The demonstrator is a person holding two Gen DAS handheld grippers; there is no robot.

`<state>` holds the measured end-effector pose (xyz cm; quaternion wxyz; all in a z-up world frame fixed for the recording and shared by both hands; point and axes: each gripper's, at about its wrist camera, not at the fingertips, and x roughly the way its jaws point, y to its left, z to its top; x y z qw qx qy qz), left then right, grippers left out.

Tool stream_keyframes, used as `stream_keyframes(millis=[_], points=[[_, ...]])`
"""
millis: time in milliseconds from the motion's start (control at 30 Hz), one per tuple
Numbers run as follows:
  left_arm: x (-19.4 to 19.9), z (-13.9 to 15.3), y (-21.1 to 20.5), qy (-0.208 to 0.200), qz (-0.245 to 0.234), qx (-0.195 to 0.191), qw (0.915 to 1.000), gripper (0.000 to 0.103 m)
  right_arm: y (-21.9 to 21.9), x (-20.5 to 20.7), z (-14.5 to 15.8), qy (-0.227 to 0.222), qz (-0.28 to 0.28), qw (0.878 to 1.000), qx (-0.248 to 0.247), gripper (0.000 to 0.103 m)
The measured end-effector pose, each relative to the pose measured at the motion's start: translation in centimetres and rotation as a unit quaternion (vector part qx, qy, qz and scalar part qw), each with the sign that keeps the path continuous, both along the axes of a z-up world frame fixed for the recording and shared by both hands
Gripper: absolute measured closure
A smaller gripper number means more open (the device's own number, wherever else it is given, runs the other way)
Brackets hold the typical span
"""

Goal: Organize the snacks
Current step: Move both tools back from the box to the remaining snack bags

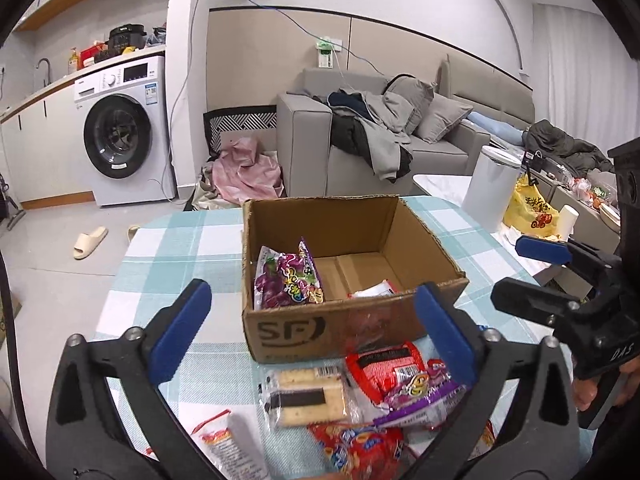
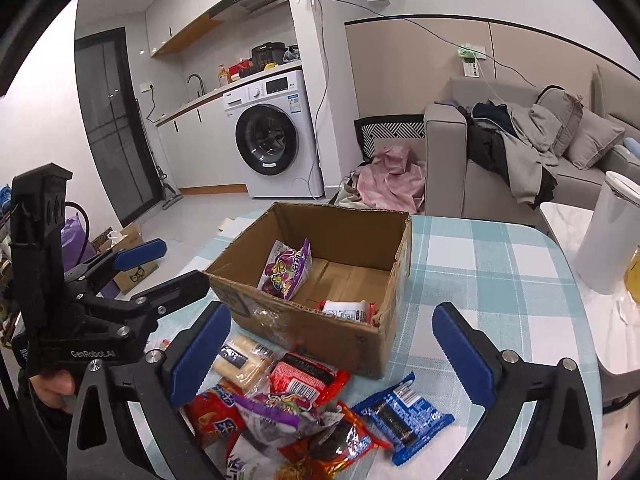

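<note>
An open cardboard box (image 1: pixel 328 224) (image 2: pixel 344 232) stands on the checked tablecloth. Inside it a purple grape candy bag (image 1: pixel 286 280) (image 2: pixel 284 270) leans on the left wall, and a red-and-white packet (image 1: pixel 374 290) (image 2: pixel 348 310) lies at the near wall. In front of the box lies a loose pile: a cracker packet (image 1: pixel 308 396), a red packet (image 1: pixel 384 364), a purple bag (image 1: pixel 420 396) and a blue packet (image 2: pixel 404 412). My left gripper (image 1: pixel 313 286) (image 2: pixel 176 266) hangs open above the pile, holding nothing. Just to its right, my right gripper (image 2: pixel 332 310) (image 1: pixel 520 276) is also open and holds nothing.
A white canister (image 1: pixel 492 188) (image 2: pixel 608 232) and a yellow bag (image 1: pixel 528 208) stand at the table's right side. Beyond the table are a grey sofa (image 1: pixel 304 132) with clothes, a washing machine (image 1: pixel 120 132) and slippers on the floor.
</note>
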<state>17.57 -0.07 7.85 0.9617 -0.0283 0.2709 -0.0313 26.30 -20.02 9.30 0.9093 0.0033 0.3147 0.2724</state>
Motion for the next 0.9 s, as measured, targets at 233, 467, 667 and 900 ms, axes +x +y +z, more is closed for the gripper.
stream_keyframes(millis=[233,467,667,900], points=[[-3.7,0.5,-0.4,0.000,0.001,0.011,0.9999,0.001,-1.1,-2.0,-0.2,0.003,-0.007,1.000,0.006,0.000],[-7.0,0.3,-0.8,0.001,0.004,0.007,1.0000,0.001,-1.6,-4.2,-0.8,0.010,-0.001,1.000,0.003,0.000],[-9.1,-0.2,-0.6,0.006,0.010,0.004,0.9999,0.001,-1.8,-6.0,-1.2,0.011,0.002,1.000,-0.001,0.000],[-10.9,-0.8,0.1,0.008,0.015,0.005,0.9998,0.001,-1.8,-7.3,-1.9,0.016,0.005,1.000,-0.004,0.000]])
